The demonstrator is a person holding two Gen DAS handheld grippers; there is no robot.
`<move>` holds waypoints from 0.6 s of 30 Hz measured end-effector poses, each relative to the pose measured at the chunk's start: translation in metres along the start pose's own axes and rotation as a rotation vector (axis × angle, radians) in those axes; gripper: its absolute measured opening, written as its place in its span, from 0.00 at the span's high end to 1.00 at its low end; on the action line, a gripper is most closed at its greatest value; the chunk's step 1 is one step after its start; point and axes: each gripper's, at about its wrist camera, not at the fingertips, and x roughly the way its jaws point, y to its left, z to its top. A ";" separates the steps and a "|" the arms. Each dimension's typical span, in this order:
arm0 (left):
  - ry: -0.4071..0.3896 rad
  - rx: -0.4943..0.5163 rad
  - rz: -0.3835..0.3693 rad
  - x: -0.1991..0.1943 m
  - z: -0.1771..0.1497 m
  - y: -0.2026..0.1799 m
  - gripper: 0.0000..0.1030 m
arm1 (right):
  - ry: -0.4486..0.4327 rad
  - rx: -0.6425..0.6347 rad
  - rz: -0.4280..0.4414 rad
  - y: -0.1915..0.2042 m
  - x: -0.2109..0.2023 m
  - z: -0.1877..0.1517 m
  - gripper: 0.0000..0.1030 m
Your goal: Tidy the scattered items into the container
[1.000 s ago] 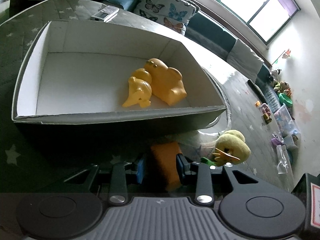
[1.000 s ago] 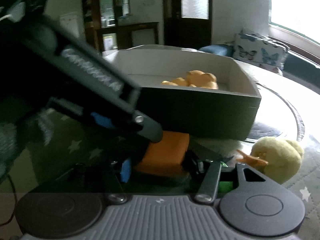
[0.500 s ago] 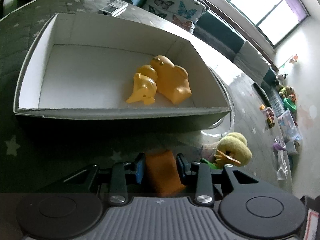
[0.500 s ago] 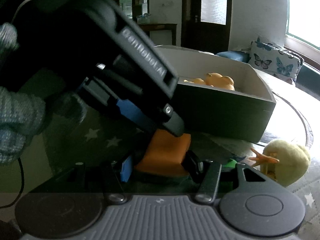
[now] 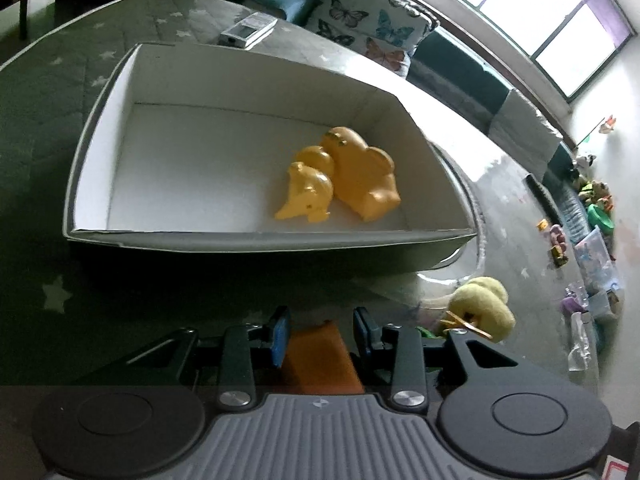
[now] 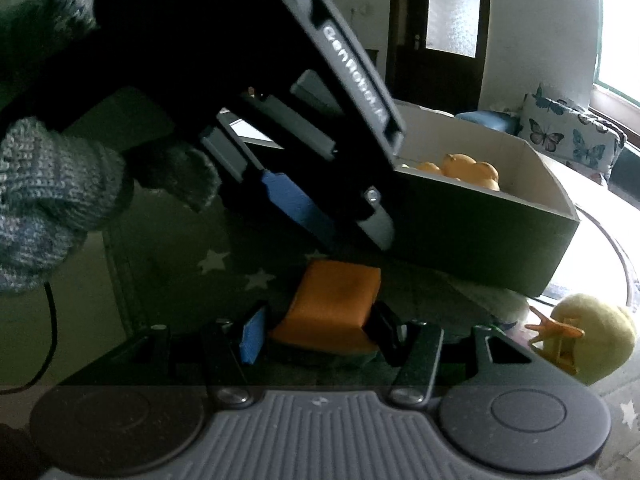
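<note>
The orange block (image 6: 334, 302) lies on the dark star-patterned cloth (image 6: 224, 260), between the fingers of the right claw (image 6: 320, 330). That claw's right finger touches the block's side; its blue-padded left finger (image 6: 253, 334) stands just off the other side, so whether the block is gripped cannot be told. In the left wrist view the same block (image 5: 320, 354) sits between the fingers of the left claw (image 5: 320, 330), with a slim gap on each side: this claw is released, straddling the block without pressing it. In the right wrist view the left claw (image 6: 332, 220) reaches down from the upper left, its tips just above the block's far edge, held by a hand in a grey knitted glove (image 6: 52, 200).

Just beyond both claws stands the box (image 5: 272, 240), dark outside and white inside, open at the top. Two yellow-orange toys (image 5: 344, 184) lie touching each other in its right half, near the front wall.

To the right of the claws, on the worktop (image 5: 516, 248) near the box's right front corner, lies a pale yellow plush chick (image 5: 482, 308) with orange feet. Something green shows beside it, too hidden to make out.

Beyond the box a small white device (image 5: 248, 30) lies on the cloth, and further off stands a butterfly-print cushion (image 5: 368, 28).
</note>
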 end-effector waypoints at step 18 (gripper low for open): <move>0.047 -0.039 0.057 0.014 0.002 0.003 0.62 | -0.012 0.043 -0.011 -0.001 0.000 -0.004 0.45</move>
